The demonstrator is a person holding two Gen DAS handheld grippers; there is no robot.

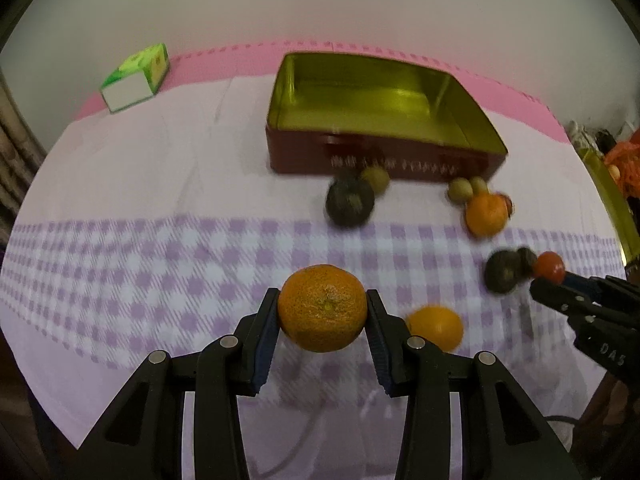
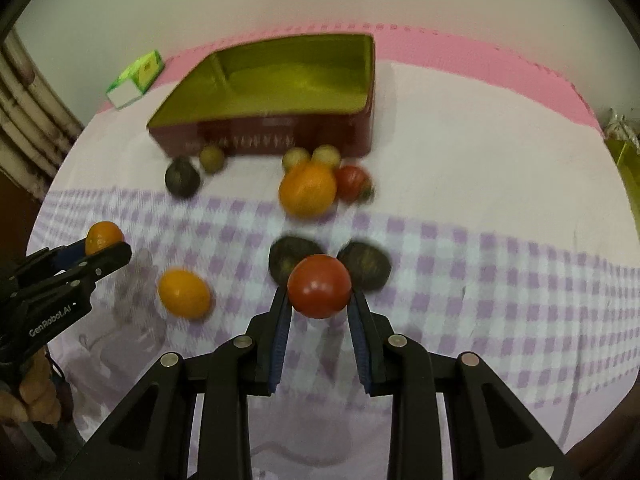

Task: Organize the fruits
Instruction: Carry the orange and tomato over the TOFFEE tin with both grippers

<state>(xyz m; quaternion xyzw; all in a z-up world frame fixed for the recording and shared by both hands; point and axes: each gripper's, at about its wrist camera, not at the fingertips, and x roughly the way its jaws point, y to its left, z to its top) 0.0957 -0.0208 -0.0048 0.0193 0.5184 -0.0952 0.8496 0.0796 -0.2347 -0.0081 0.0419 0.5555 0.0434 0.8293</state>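
Both hands hold a fruit, with the open tin straight ahead of them.

The left gripper has its fingers closed on the sides of a mandarin; the right gripper pinches a red tomato at its narrowest. Beyond both, past the loose fruits on the checked tabletop, lies the gold-lined tin, empty, its long side facing the hands. It sits ahead and slightly right of the left hand, ahead and left of the right; neither hand looks clearly nearer.
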